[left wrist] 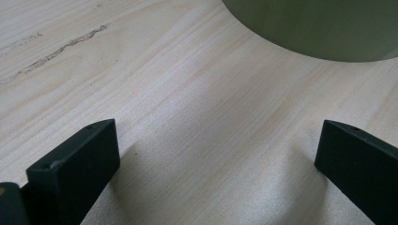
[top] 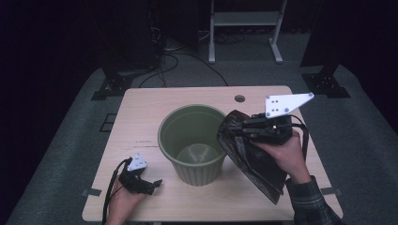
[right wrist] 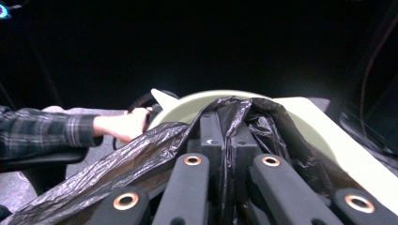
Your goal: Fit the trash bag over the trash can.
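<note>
Right tool (top: 239, 127) pinches black bag (top: 253, 164), apparently above green bin (top: 193, 140) rim; left tool (top: 152, 183) spread on tabletop (top: 141, 108).

The left gripper (left wrist: 216, 164) hangs low over the pale wooden desk (left wrist: 178, 93), its two black jaws standing wide apart with bare wood between them. Beyond the jaws, toward the upper right, curves the lower wall of a green bin (left wrist: 319, 28), standing on the desk.
</note>
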`<state>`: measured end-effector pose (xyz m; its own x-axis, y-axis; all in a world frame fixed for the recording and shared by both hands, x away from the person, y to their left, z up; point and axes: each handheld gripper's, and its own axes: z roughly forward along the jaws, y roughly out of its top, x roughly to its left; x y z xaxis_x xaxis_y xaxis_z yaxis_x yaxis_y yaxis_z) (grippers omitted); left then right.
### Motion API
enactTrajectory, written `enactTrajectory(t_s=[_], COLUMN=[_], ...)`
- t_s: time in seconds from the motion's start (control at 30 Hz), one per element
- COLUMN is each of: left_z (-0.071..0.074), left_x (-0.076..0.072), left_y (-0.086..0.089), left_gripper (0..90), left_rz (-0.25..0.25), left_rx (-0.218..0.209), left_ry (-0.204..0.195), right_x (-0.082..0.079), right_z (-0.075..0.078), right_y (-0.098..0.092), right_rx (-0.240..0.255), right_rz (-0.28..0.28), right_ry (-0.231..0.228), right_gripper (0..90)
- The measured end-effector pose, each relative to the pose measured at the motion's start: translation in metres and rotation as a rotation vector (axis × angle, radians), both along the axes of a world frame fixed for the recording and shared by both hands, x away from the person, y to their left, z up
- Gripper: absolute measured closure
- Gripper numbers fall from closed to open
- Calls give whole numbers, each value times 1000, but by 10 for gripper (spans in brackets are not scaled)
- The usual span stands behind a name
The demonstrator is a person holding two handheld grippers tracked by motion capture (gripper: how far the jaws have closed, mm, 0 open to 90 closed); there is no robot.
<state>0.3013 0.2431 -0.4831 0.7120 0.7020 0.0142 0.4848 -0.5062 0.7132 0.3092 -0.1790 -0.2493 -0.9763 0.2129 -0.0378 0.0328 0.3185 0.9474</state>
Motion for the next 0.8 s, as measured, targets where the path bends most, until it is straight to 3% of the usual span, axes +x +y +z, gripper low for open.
enactTrajectory(t_s=[0.5,0.8], left_z=[0,0], left_x=[0,0], left_y=[0,0], left_gripper=[0,0], left_rz=[-1,-5], left_rx=[0,-2], left_ry=[-1,1], right_x=[5,5], right_z=[29,27], right_y=[80,130], right_rx=[-26,-48], right_rz=[137,210], right_ry=[-38,-27], right_gripper=[868,868])
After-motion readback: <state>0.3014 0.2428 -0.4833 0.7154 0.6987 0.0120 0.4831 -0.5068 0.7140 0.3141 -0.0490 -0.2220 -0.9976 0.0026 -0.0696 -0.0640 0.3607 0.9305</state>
